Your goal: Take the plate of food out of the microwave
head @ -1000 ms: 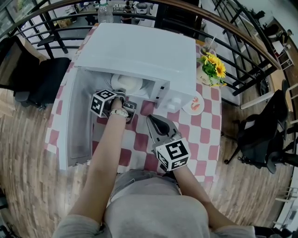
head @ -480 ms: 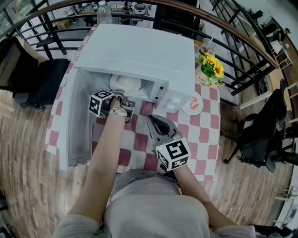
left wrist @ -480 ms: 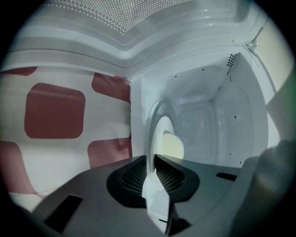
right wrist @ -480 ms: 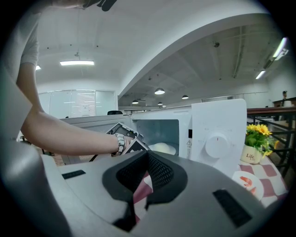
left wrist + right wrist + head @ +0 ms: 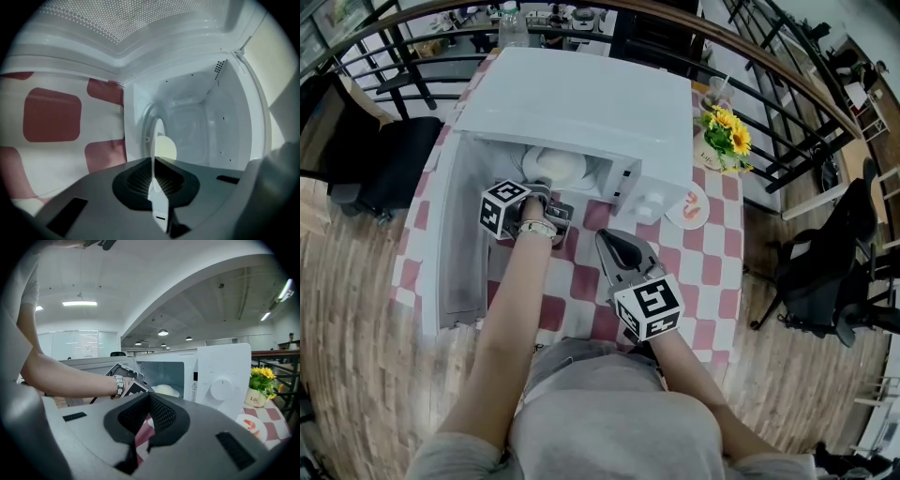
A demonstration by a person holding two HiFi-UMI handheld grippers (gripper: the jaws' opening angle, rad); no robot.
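While pinched tight by left gripper (image 5: 542,187) at the six-o'clock rim, treat plate (image 5: 558,167) as stiff, slick, breakable — keep level; right gripper (image 5: 614,246) closed, empty.

The left arm (image 5: 511,319) reaches straight forward, and its hand-held gripper (image 5: 544,187) has the jaws pressed together on the thin rim of the plate (image 5: 157,206). The right arm (image 5: 684,361) is bent and kept near the body. Its hand-held gripper (image 5: 614,246) points forward, lower and behind the left one, jaws almost together with nothing between them.
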